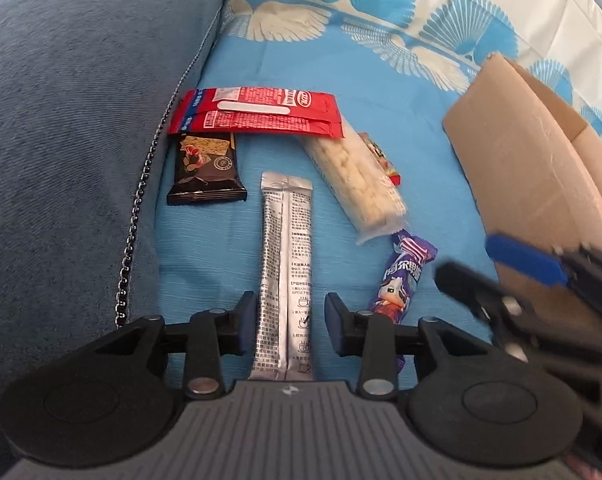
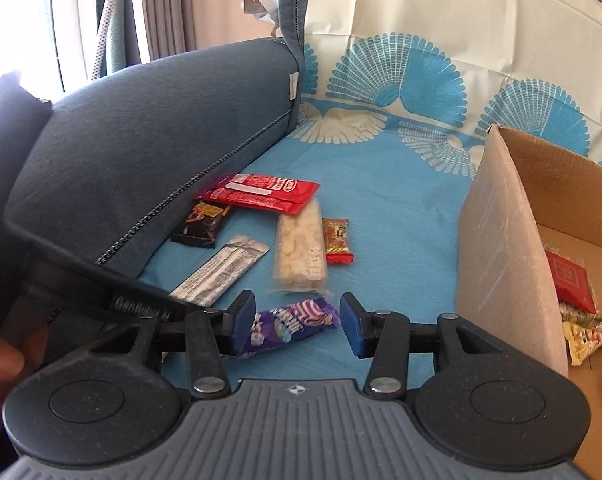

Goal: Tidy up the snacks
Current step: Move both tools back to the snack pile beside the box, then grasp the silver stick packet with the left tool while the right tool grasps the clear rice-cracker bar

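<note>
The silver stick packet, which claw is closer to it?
Left. The left gripper has its open fingers on either side of the silver stick packet. The right gripper is off to its right, around the purple candy.

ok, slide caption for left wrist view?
Open left gripper straddles silver sachet on blue cloth; snacks and cardboard box beyond.

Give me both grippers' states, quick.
Left gripper: open, straddling the silver sachet, not clamped.
Right gripper: open, empty, just above the purple candy packet.
</note>
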Demonstrator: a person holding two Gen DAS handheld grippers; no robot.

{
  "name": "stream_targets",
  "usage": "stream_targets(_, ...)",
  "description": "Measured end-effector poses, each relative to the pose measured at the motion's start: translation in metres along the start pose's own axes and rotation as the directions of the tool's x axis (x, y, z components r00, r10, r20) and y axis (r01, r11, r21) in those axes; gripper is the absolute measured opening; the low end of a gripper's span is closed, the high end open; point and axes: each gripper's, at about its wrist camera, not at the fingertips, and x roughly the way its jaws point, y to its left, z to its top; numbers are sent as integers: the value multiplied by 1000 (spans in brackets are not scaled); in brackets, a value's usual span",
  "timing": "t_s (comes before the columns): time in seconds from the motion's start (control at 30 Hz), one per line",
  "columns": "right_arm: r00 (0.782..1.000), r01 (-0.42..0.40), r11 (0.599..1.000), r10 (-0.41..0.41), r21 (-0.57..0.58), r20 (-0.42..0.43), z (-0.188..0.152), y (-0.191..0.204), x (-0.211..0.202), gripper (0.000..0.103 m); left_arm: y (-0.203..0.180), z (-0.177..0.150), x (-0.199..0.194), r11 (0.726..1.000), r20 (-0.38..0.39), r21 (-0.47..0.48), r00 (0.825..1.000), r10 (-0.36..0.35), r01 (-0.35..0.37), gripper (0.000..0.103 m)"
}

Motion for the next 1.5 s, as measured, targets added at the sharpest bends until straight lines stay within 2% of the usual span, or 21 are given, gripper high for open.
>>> stream_targets(0.13, 998, 49, 999, -49, 4, -31, 18, -2, 35, 55, 4, 0, 1, 1000, -16, -16, 1000, -14, 13, 39)
stream_targets(0.23, 995, 46, 998, -43, 34, -89, 29, -5, 69, 61, 10, 0, 2, 999, -29, -37, 999, -41, 40, 38)
stream_targets(0.37, 992, 42, 999, -41, 8, -123, 37, 1, 94, 61, 20, 0, 1, 994, -28, -83, 997, -74, 71, 26)
stream_targets(0.43, 985, 41, 999, -44, -26, -165, 38, 5, 107, 54, 20, 0, 2, 994, -30, -78, 996, -79, 77, 21)
stream_targets(0.47, 982, 45, 998, -52, -43, -179, 38, 6, 111, 42, 19, 1, 3, 994, -31, -74, 996, -78, 75, 19)
stream_targets(0.5, 982, 53, 997, -62, -54, -180, 37, 7, 111, 40, 18, 1, 3, 995, -32, -71, 996, -79, 76, 18)
stream_targets(0.67, 983, 52, 998, -59, -42, -172, 38, 5, 90, 39, 21, 1, 3, 992, -26, -82, 995, -97, 95, 14)
stream_targets(0.9, 992, 52, 994, -63, -100, -113, 29, 2, 15, 38, 23, 1, 0, 989, -14, -95, 994, -111, 109, 10)
stream_targets(1.17, 998, 15, 993, -22, -119, -65, -21, 7, -63, 38, 24, -1, -4, 988, -3, -109, 994, -111, 110, 9)
stream_targets(1.3, 999, 21, 992, -26, -123, -42, -60, 13, -75, 38, 23, -3, -8, 990, -10, -110, 996, -91, 89, 9)
stream_targets(1.37, 998, 23, 993, -30, -118, -56, -75, 16, -73, 38, 21, -4, -11, 991, -16, -103, 996, -83, 81, 9)
stream_targets(1.5, 995, 25, 993, -35, -112, -93, -85, 20, -60, 38, 23, -9, -17, 989, -38, -118, 995, -93, 88, 9)
